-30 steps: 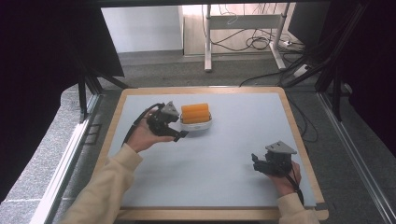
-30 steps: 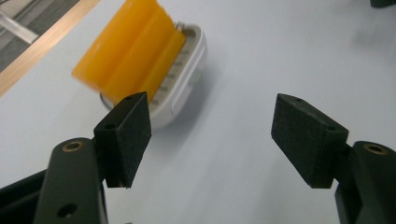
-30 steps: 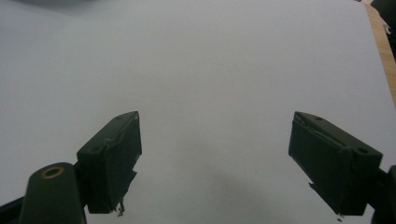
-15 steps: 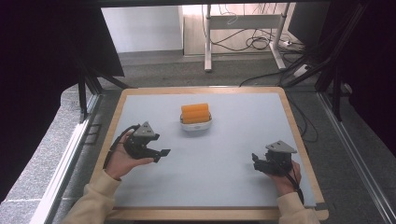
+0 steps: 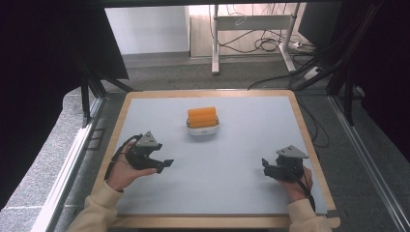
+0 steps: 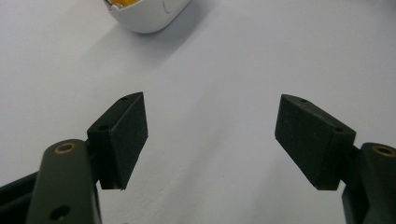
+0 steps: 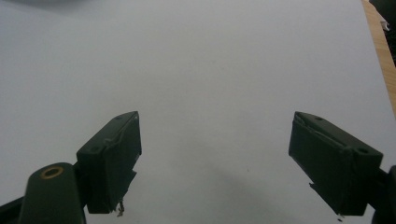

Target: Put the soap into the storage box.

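Orange cylindrical rolls (image 5: 202, 117) lay crosswise in small white bowl (image 5: 203, 129); left gripper (image 5: 163, 164) and right gripper (image 5: 265, 166) both spread, empty.

pale blue-grey table (image 5: 232, 159) with a light wood border, and sitting directly on it toward the far middle is a small white bowl (image 5: 203, 129) with orange stuff in it
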Motion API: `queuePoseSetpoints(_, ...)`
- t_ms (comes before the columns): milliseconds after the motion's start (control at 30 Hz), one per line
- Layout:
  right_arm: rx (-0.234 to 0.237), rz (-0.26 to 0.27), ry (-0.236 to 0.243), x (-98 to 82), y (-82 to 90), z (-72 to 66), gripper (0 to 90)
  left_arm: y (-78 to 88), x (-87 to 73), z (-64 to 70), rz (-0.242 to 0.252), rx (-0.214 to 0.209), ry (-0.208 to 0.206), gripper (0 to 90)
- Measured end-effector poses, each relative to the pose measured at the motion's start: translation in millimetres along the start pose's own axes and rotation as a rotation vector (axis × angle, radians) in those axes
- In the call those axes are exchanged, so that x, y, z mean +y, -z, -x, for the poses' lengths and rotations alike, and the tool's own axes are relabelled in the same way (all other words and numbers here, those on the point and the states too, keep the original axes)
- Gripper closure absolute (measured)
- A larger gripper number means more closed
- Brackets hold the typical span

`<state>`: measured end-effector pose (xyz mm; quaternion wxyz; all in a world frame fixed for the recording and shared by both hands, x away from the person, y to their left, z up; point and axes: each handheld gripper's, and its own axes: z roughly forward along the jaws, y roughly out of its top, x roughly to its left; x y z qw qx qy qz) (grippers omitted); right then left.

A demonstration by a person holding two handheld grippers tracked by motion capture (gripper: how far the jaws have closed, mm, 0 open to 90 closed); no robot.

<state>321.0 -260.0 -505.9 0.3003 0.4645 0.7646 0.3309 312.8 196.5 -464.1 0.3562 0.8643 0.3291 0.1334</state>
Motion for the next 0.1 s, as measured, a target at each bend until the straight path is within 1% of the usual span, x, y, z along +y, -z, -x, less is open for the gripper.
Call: queuePoseSetpoints(100,0.013,0.005,-0.002,0.0,0.0,0.2,17.4,-1.9,0.5,-1.9,-0.003,-0.004,0.006,24.5)
